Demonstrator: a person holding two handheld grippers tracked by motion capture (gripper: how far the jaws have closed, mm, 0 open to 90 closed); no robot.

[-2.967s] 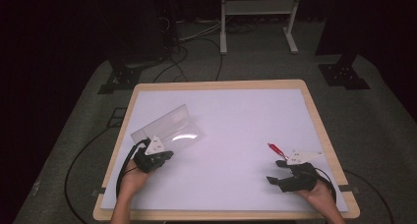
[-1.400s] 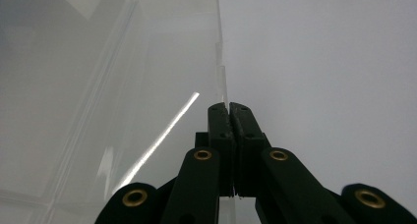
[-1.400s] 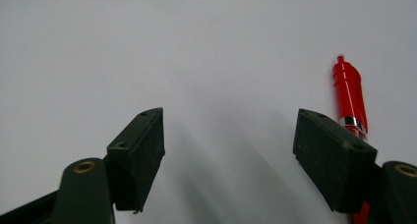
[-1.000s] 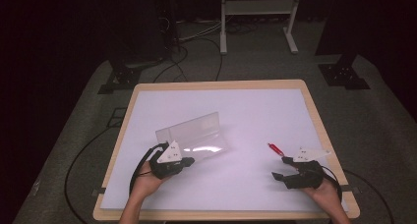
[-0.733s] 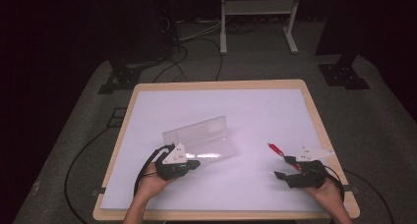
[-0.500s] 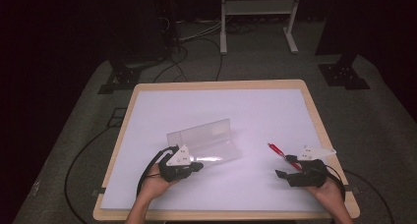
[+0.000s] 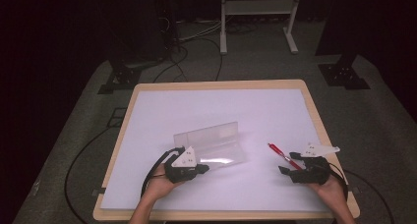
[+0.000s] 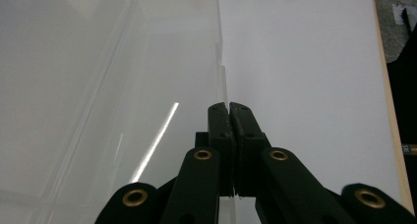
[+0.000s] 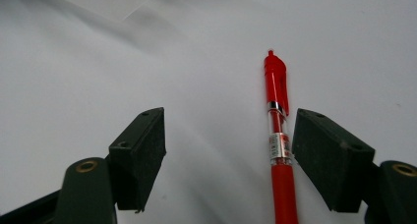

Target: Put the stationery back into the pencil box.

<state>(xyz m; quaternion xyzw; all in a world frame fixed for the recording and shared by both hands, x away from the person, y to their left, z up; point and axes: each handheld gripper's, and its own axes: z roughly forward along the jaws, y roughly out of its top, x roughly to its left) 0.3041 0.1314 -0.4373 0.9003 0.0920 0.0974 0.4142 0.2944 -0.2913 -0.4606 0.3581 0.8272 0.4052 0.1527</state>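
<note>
The left gripper (image 8: 229, 108) has its jaws pressed fully together on the near edge of a clear plastic box (image 8: 147, 86) whose lid stands open; whether the thin wall is pinched between them is hard to make out. The box (image 7: 211, 143) lies near the middle of the white table (image 7: 196, 106). To the right of the box, the right gripper (image 9: 228, 150) stands wide open, holding nothing, around a red pen (image 9: 278, 130) lying flat, its lower end cut off.
</note>
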